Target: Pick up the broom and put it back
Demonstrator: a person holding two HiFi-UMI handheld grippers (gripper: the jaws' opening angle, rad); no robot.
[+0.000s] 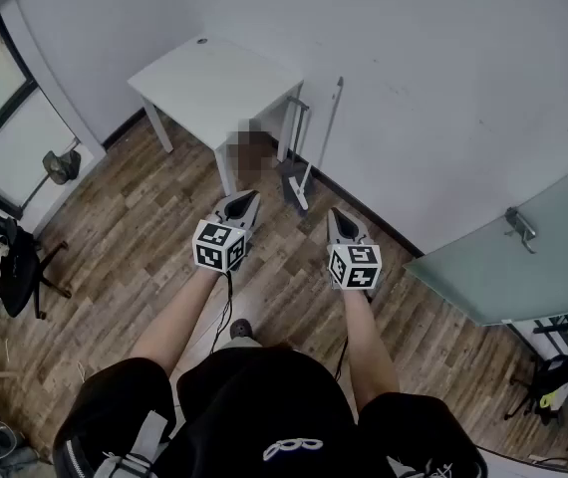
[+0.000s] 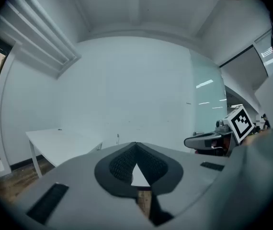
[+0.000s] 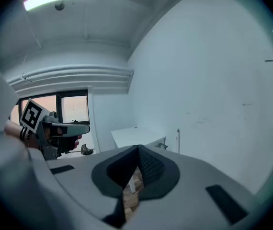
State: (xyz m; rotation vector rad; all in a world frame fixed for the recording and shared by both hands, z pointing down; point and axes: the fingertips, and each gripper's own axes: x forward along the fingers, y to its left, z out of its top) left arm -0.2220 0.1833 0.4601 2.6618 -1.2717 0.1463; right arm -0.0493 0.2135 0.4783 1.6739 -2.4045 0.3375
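The broom leans on the white wall just right of the white table, with its thin handle up and its head by a grey dustpan on the wood floor. Its handle also shows as a thin post, the broom in the right gripper view and the broom in the left gripper view. My left gripper and right gripper are held side by side in front of me, short of the broom. Both point toward the wall. The left gripper and right gripper are both shut with nothing between the jaws.
A frosted glass door with a metal handle stands ajar at the right. At the left are a black office chair and a window. A dark rack stands at the lower right. Wood floor lies between me and the wall.
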